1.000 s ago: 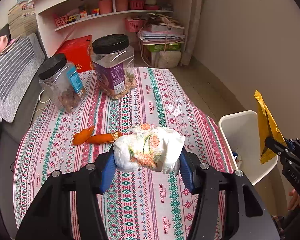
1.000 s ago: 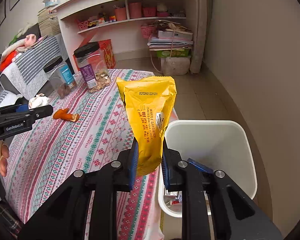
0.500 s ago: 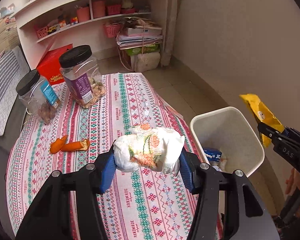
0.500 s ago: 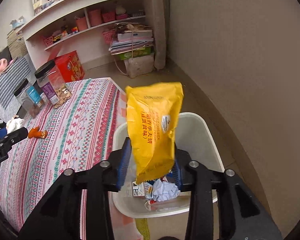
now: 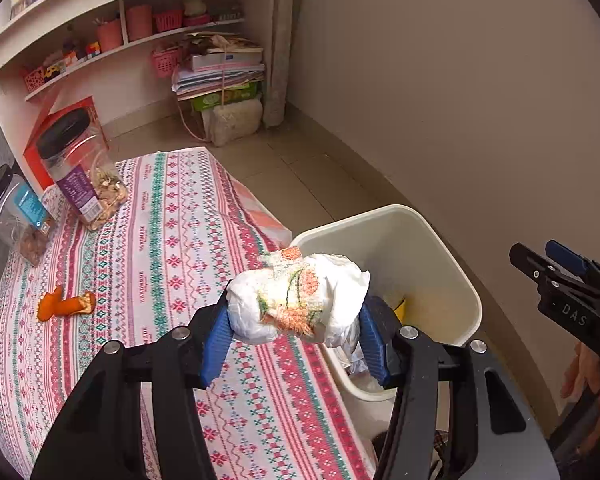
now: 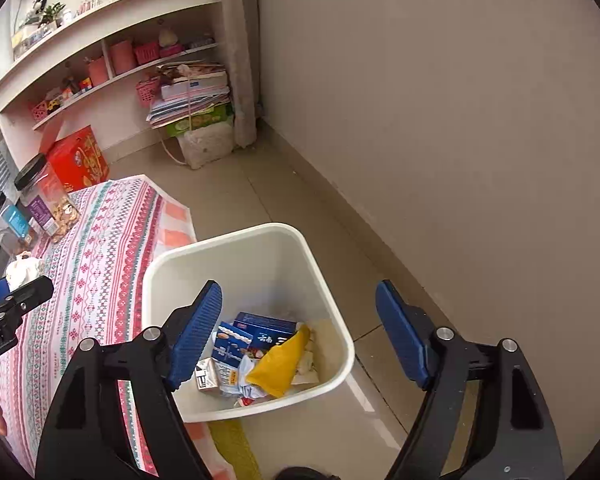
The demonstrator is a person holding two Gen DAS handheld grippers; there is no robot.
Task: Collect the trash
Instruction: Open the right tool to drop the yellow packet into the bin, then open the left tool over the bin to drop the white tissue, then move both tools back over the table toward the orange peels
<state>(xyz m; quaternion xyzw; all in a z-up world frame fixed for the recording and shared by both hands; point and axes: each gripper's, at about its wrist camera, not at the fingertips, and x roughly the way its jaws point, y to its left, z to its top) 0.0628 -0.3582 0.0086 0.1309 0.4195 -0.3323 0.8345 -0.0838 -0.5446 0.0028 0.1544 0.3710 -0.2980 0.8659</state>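
Yellow wrapper (image 6: 279, 364) dropped — now in bin (image 6: 332, 304), right tongs (image 6: 300, 332) opening

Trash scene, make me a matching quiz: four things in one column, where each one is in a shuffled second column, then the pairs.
Things:
1. crumpled tissue wad
2. yellow wrapper
3. orange peel
4. purple-label jar

Places:
A. lying in the white bin
B. standing at the tablecloth's far end
C. clamped in the left gripper
D. lying flat on the tablecloth

Pairs: 1-C, 2-A, 3-D, 4-B
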